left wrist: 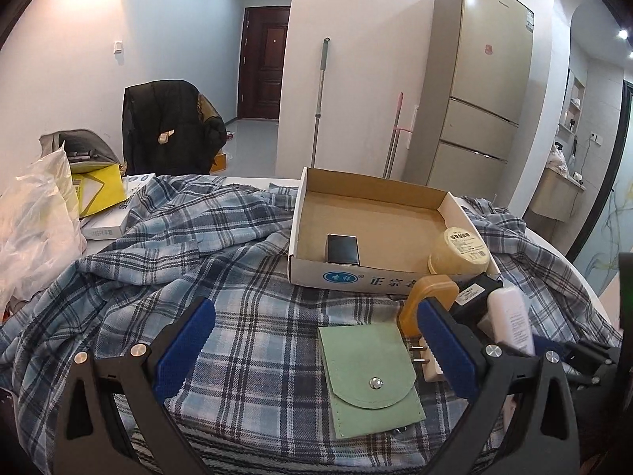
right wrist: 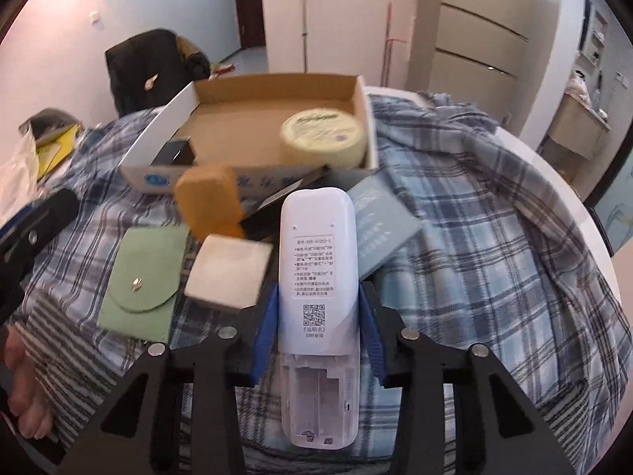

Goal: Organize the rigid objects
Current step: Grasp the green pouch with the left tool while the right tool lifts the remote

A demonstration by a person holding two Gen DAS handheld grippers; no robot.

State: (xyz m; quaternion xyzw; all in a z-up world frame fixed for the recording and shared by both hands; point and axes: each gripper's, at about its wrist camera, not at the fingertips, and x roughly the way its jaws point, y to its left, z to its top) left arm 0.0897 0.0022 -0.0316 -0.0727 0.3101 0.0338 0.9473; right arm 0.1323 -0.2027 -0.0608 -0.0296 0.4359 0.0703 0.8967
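Note:
My right gripper [right wrist: 318,293] is shut on a white remote [right wrist: 316,245] that lies back up on the plaid cloth, its battery bay uncovered; the blue pads press on both its sides. My left gripper [left wrist: 312,316] stands open above the cloth, with a green snap pouch [left wrist: 370,376] lying between its fingers, untouched. By the left gripper's right finger are an orange block [left wrist: 427,297] and a white plug [left wrist: 429,364]. Behind them an open cardboard box [left wrist: 356,198] holds a yellow round jar [left wrist: 459,253] and a small black box [left wrist: 342,249].
A blue-grey booklet [right wrist: 379,221] and a black item [right wrist: 285,202] lie beside the remote. A plastic bag [left wrist: 35,229] and yellow envelope [left wrist: 99,190] sit far left. A jacket-draped chair [left wrist: 166,126] and a fridge [left wrist: 474,91] stand beyond. A hand [right wrist: 23,388] shows at lower left.

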